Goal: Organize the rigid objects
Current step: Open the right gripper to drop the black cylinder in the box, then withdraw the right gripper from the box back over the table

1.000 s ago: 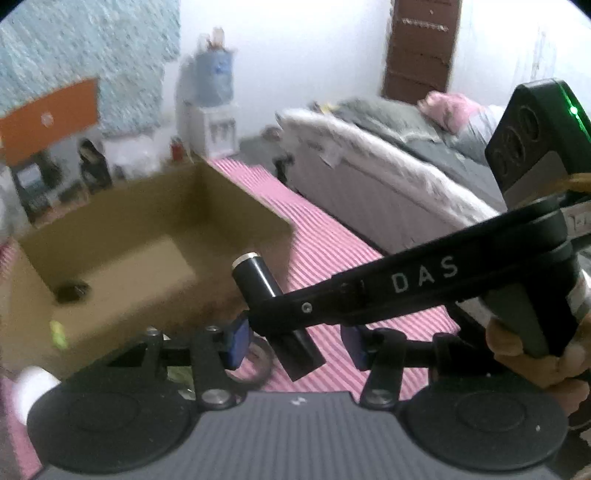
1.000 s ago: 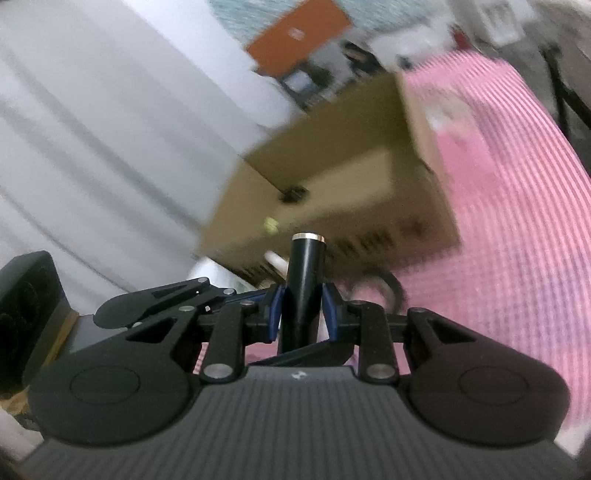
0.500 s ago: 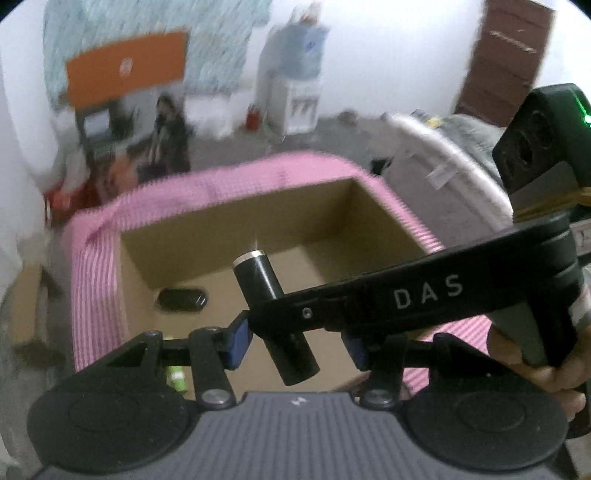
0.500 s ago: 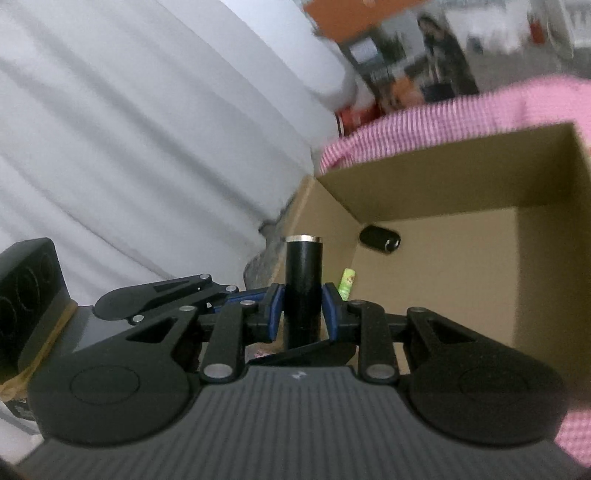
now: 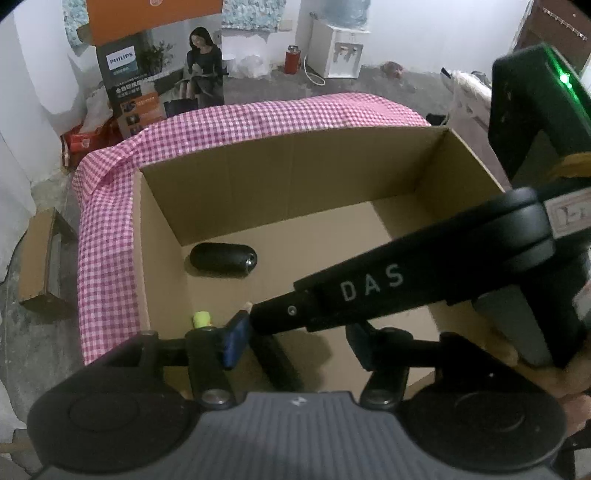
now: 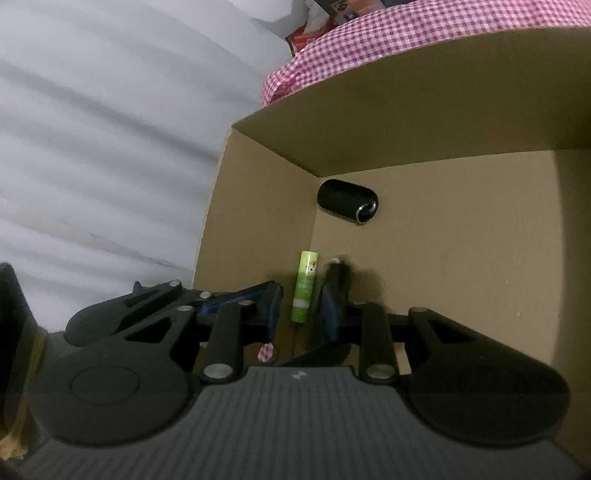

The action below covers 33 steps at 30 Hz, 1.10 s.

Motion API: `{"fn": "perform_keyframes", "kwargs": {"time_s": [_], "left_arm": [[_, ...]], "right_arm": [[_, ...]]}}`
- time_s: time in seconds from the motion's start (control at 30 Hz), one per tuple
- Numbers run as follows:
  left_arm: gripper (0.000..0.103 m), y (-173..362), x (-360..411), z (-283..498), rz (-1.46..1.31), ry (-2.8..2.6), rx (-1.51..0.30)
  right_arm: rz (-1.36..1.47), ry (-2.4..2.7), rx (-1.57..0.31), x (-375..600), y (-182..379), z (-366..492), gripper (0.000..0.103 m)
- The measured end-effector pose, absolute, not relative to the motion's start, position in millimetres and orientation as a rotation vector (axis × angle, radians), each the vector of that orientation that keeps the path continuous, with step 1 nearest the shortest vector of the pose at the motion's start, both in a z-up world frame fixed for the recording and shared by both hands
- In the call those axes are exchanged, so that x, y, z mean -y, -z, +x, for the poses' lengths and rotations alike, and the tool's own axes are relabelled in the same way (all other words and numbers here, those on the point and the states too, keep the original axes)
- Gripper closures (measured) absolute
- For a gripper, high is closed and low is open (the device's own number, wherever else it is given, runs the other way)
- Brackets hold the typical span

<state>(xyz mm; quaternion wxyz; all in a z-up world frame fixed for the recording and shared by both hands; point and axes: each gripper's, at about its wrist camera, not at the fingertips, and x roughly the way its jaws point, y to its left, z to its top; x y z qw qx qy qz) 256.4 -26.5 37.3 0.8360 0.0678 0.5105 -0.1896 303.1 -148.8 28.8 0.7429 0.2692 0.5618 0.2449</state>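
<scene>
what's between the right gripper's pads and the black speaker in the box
In the right wrist view, the green tube lies on the box floor between the right gripper and the speaker; beyond it is bare cardboard.

Black cylinder [image 5: 275,360] over box [image 5: 295,173] floor

White walls [image 5: 406,33] — grey floor [image 5: 369,79]

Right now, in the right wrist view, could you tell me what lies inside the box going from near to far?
Right gripper → green tube → black cylinder → far wall of the cardboard box.
</scene>
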Motion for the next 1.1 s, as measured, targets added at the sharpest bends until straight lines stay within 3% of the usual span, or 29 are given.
{"fn": "perform_keyframes", "kwargs": {"time_s": [0.3,0.4,0.6,0.67,0.77,0.93,1.1], "left_arm": [[0.031,-63.4,27.6,242.3,0.115,0.424,-0.988],[0.026,-79.9,26.1,227.2,0.101,0.438,-0.923],[0.017,-117.3,22.3,182.6,0.100,0.515,-0.762],[0.015,-126.9,22.1,164.2,0.119,0.533,-0.711],[0.014,-133.7,22.7,136.6,0.150,0.553,-0.653],[0.014,-128.2,24.7,98.3,0.188,0.548,-0.622],[0.014,-105.2,21.0,70.9,0.177,0.552,-0.636]], "right_arm": [[0.565,-0.538,-1.121,165.2,-53.7,282.7,0.072],[0.538,-0.534,-1.036,175.6,-77.0,265.2,0.065],[0.448,-0.515,-0.796,203.3,-141.5,199.9,0.038],[0.432,-0.507,-0.711,214.7,-164.4,169.1,0.017],[0.405,-0.495,-0.582,228.1,-192.2,121.0,0.001],[0.275,-0.397,-0.471,242.7,-212.0,47.9,0.001],[0.124,-0.240,-0.544,238.0,-188.3,10.2,0.001]]}}
